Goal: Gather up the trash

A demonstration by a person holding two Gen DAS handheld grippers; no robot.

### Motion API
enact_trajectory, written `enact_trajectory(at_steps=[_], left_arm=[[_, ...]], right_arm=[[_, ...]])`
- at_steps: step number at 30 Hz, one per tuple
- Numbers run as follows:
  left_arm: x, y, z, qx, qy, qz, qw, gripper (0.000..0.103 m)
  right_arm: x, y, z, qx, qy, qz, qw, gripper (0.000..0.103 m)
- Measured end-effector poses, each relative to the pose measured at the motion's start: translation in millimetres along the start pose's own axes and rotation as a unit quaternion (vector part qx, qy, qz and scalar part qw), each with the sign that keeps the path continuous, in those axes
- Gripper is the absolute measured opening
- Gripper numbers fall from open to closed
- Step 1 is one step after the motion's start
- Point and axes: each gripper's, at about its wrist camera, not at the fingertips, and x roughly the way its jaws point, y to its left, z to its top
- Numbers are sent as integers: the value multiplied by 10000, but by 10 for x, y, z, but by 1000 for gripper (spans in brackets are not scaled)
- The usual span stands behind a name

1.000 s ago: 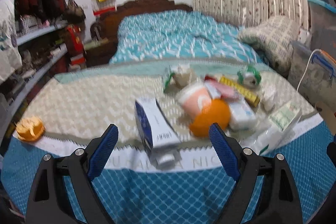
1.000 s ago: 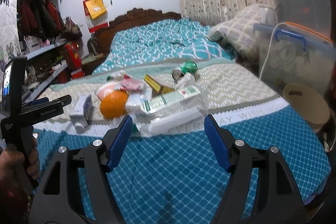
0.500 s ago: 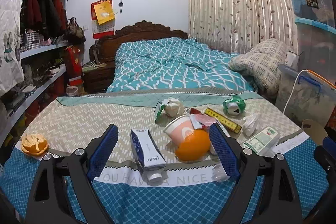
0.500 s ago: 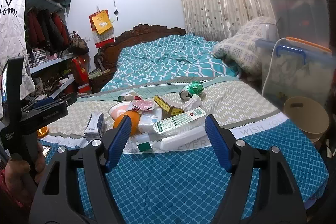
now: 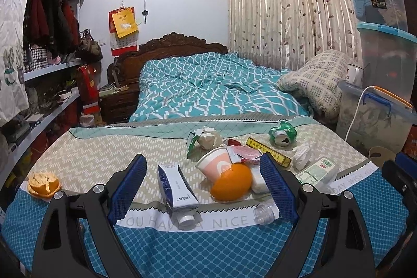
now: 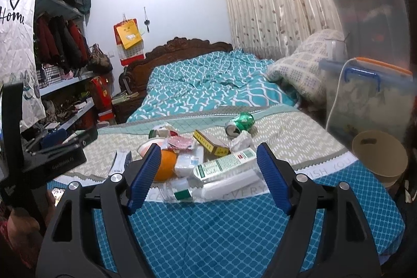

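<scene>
A pile of trash lies on the bed cover (image 5: 86,160): a blue-and-white carton (image 5: 177,184), an orange (image 5: 232,185), a pink paper cup (image 5: 215,167), a yellow box (image 5: 268,154), a crushed green can (image 5: 282,133), crumpled paper (image 5: 208,138) and a labelled clear bottle (image 5: 316,171). An orange peel (image 5: 43,180) sits apart at the left. My left gripper (image 5: 202,157) hovers open in front of the carton and orange, holding nothing. My right gripper (image 6: 209,147) faces the bottle (image 6: 224,166) and orange (image 6: 165,164); its jaws are opening with nothing between them.
A tan bucket (image 6: 378,158) stands off the bed's right corner, below stacked plastic storage boxes (image 6: 365,85). Shelves with clothes and bags (image 5: 52,69) line the left. A hand (image 6: 23,223) holds the left gripper's body (image 6: 52,160) at the right wrist view's left edge.
Both grippers have risen and tilted up, so the trash pile looks smaller and more of the room shows. The right jaws stand slightly wider. Nothing was picked up.
</scene>
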Motion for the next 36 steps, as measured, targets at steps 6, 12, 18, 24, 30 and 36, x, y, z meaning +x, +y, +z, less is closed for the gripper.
enact_trajectory(at_steps=[6, 12, 18, 24, 30, 36], left_arm=[[-33, -18, -7, 9, -26, -41, 10000, 84], [-31, -44, -16, 40, -8, -96, 9999, 85], [-17, -41, -25, 54, 24, -104, 9999, 85], [-6, -54, -35, 55, 50, -130, 9999, 85], [-4, -94, -55, 104, 59, -183, 9998, 85], [5, -101, -68, 103, 72, -187, 9997, 85]], right_arm=[[-1, 35, 2, 28, 10, 57, 10000, 77], [17, 21, -2, 64, 52, 59, 9999, 77], [19, 23, -22, 72, 78, 67, 9999, 77], [25, 18, -34, 75, 92, 66, 9999, 77], [42, 37, -56, 61, 123, 74, 9999, 78], [55, 52, -65, 72, 141, 71, 9998, 78]])
